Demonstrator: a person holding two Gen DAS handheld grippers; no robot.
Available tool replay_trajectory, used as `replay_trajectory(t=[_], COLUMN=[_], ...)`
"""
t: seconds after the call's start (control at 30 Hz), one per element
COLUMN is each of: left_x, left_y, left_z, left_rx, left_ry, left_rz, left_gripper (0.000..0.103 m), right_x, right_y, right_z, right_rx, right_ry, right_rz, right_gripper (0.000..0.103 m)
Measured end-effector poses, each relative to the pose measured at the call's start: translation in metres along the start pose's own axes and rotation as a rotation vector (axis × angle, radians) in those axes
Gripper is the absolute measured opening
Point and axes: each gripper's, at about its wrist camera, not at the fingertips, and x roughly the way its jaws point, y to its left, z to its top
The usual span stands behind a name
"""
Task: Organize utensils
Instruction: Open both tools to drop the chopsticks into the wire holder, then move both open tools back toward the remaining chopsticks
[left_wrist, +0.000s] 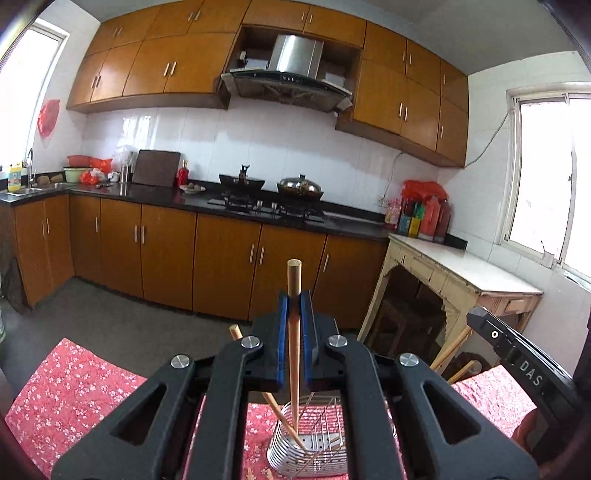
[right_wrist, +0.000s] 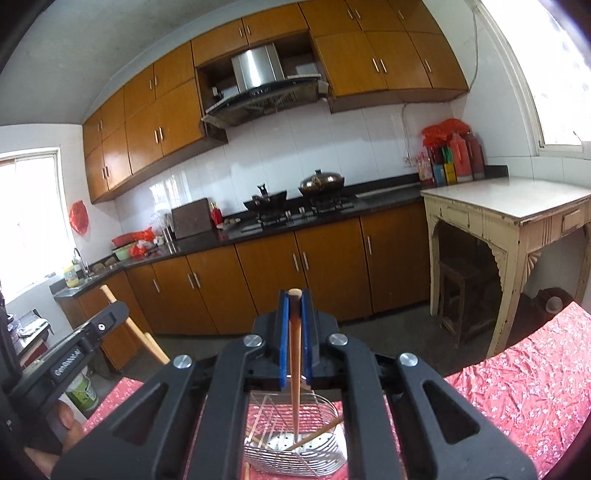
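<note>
Each set of tongs is clamped on one chopstick: left tongs (left_wrist: 294, 306) on a pale chopstick (left_wrist: 294, 332), right tongs (right_wrist: 294, 306) on a darker chopstick (right_wrist: 295, 369), both sticks held upright with tips down inside the wire utensil basket (left_wrist: 314, 454) on the red-cloth counter (left_wrist: 74, 387). If released off-vertical, a stick could be tipped over the low rim or wedged against the loose chopsticks (right_wrist: 314, 434) already lying crosswise. The two tongs are close together, so a knock between them is judged possible.
</note>
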Motion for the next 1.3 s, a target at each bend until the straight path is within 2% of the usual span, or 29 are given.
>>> replay_trajectory(t=[0.13, 0.2, 0.23, 0.27, 0.3, 0.33, 0.5, 0.67, 0.83, 1.03, 1.2, 1.3], left_x=[0.003, -0.001, -0.004, -0.008, -0.011, -0.018, -0.046, -0.077, -0.101, -0.115, -0.118, -0.115], left_y=[0.005, 0.008, 0.011, 0.014, 0.016, 0.02, 0.03, 0.042, 0.055, 0.063, 0.06, 0.059], left_z=[0.0, 0.001, 0.003, 0.004, 0.005, 0.007, 0.008, -0.003, -0.028, -0.074, -0.12, -0.14], left_rx=[-0.008, -0.004, -0.004, -0.007, -0.009, -0.012, 0.002, 0.018, 0.019, 0.053, 0.109, 0.116], left_ry=[0.036, 0.036, 0.034, 0.032, 0.027, 0.014, -0.017, -0.023, 0.003, 0.074, 0.143, 0.195], left_rz=[0.003, 0.013, 0.021, 0.028, 0.039, 0.053, 0.082, 0.128, 0.162, 0.187, 0.202, 0.191], left_gripper=[0.007, 0.008, 0.014, 0.019, 0.035, 0.045, 0.049, 0.052, 0.053, 0.056, 0.059, 0.059], right_x=[0.003, -0.003, -0.008, -0.013, -0.017, -0.024, -0.06, -0.087, -0.104, -0.109, -0.108, -0.105], right_y=[-0.005, -0.012, -0.015, -0.019, -0.021, -0.024, -0.038, -0.052, -0.071, -0.101, -0.111, -0.11], right_z=[-0.003, -0.003, -0.003, -0.002, -0.002, -0.001, -0.004, -0.022, -0.068, -0.145, -0.201, -0.221], right_rx=[-0.001, 0.008, 0.011, 0.011, 0.01, 0.009, -0.003, -0.012, -0.024, 0.009, 0.018, 0.017], right_ry=[0.006, -0.005, -0.013, -0.019, -0.024, -0.031, -0.052, -0.017, 0.084, 0.275, 0.42, 0.475], right_rz=[-0.049, -0.074, -0.087, -0.097, -0.103, -0.112, -0.155, -0.182, -0.225, -0.257, -0.248, -0.244], right_gripper=[0.015, 0.033, 0.035, 0.036, 0.037, 0.037, 0.039, 0.039, 0.039, 0.038, 0.023, 0.021])
